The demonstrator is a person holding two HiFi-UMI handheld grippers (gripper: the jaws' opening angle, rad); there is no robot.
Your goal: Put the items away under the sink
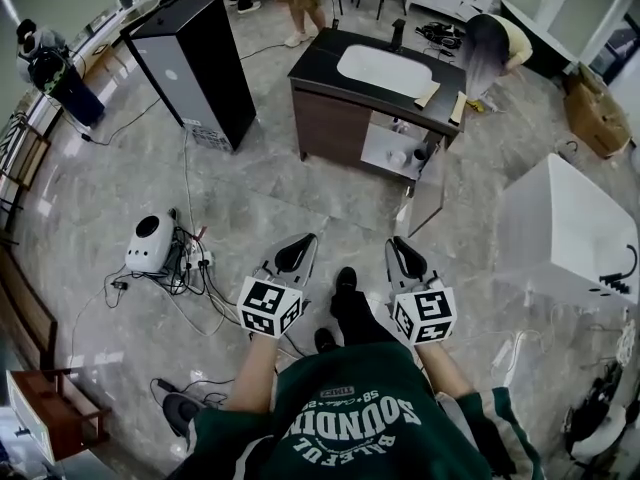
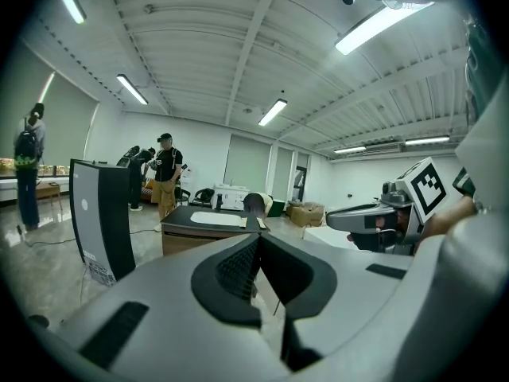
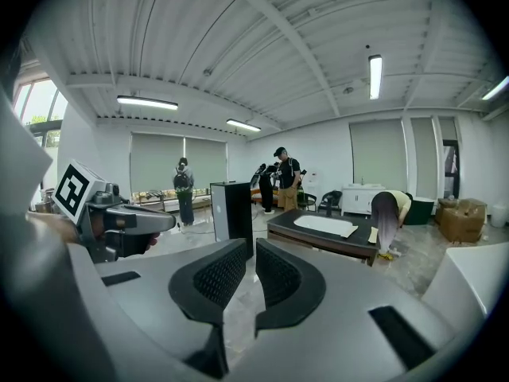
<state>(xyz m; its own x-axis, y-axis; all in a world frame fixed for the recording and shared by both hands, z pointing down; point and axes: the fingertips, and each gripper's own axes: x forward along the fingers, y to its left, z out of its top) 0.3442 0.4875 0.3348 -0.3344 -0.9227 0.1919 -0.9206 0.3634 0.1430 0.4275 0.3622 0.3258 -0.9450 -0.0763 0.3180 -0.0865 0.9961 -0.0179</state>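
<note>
Head view: left gripper (image 1: 300,250) and right gripper (image 1: 402,253) jaws closed, empty. Loose cables (image 1: 190,268) nearby risk a trip.

Polished grey floor (image 1: 290,193); tall black cabinet (image 1: 200,68) beyond the fingers (image 1: 295,256), leftward; strip lights (image 2: 382,26) on a ribbed white ceiling (image 2: 199,38).

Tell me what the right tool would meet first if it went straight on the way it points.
Likely open floor, then the sink cabinet: nothing stands between the right tool and that cabinet. Depth is unclear.
</note>
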